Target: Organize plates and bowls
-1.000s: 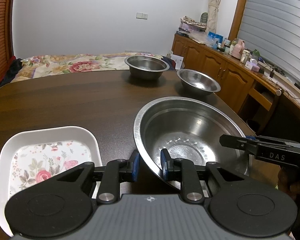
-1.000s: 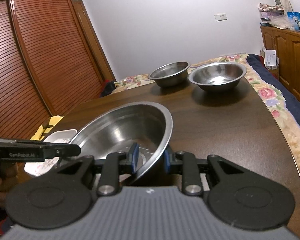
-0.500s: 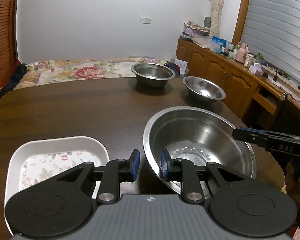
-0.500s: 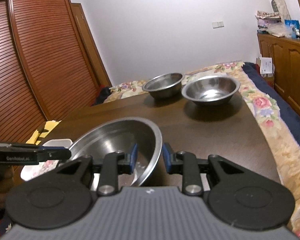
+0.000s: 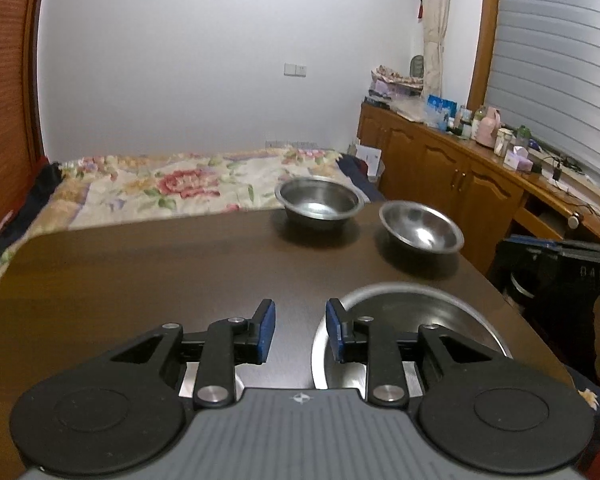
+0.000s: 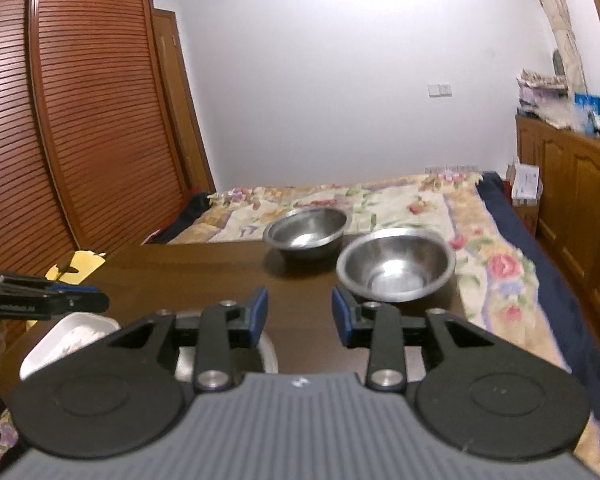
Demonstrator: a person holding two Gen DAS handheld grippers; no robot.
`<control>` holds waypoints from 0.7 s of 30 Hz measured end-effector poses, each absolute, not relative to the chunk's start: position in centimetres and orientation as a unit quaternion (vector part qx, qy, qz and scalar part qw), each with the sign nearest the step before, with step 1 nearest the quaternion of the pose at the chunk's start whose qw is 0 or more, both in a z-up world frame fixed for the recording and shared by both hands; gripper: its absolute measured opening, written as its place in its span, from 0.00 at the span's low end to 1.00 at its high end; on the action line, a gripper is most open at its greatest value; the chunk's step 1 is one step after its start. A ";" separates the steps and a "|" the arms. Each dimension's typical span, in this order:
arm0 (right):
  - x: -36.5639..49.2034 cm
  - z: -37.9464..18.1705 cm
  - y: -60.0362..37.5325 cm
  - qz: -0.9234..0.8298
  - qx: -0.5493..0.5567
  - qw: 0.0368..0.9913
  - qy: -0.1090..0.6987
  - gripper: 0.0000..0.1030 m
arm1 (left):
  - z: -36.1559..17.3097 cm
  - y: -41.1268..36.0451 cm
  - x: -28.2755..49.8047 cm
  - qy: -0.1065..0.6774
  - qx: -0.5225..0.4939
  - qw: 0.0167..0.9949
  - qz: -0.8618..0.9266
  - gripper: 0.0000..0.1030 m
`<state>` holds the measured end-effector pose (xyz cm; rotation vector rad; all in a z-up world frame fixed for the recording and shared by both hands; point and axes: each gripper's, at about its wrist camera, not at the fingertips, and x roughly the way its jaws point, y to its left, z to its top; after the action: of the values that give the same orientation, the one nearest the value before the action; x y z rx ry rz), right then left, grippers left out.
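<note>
Both the left gripper [image 5: 300, 330] and the right gripper [image 6: 299, 316] have jaws apart, holding nothing. Next, reach slowly for a small bowl [image 6: 396, 265], grab its rim, and set it gently inside the big bowl [image 5: 452, 316].

Your tabletop [image 5: 160, 272] is dark wood with a smooth, faintly glossy finish that catches soft reflections. On it you have three bare-metal bowls: the large steel bowl [image 5: 440, 312] nearest you looks brushed and bright, the deep steel bowl [image 5: 320, 200] and the shallow steel bowl [image 5: 420, 228] shine like polished steel. Your left gripper [image 5: 300, 330] is matt black plastic with blue rubbery pads [image 5: 266, 330] and a ribbed grey body; your right gripper [image 6: 299, 314] looks the same. The white dish [image 6: 72, 338] looks glossy. Behind, the bedspread [image 5: 172, 188] is soft floral cloth, and the wardrobe doors [image 6: 80, 120] are slatted reddish wood.
</note>
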<state>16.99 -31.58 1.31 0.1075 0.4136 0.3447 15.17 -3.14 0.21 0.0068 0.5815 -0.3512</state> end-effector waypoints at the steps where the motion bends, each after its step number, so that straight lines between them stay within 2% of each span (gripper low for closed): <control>1: 17.6 1.7 -31.6 0.171 0.049 0.963 0.203 0.36 | 0.6 -3.2 15.6 0.282 0.006 0.944 -0.172 0.31; 6: 21.0 3.0 -31.6 0.178 0.033 0.962 0.204 0.36 | 1.6 -3.3 18.3 0.279 0.011 0.944 -0.174 0.31; 12: 25.0 2.0 -31.5 0.193 0.057 0.951 0.235 0.36 | 1.8 -3.9 21.7 0.286 0.007 0.942 -0.177 0.31; 21: 30.1 1.1 -29.9 0.191 0.030 0.944 0.269 0.36 | 1.3 -5.2 26.7 0.303 0.007 0.936 -0.180 0.32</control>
<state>30.06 -29.91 1.10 0.0609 0.5486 0.3885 26.68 -5.22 1.34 0.0144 0.6204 -0.3685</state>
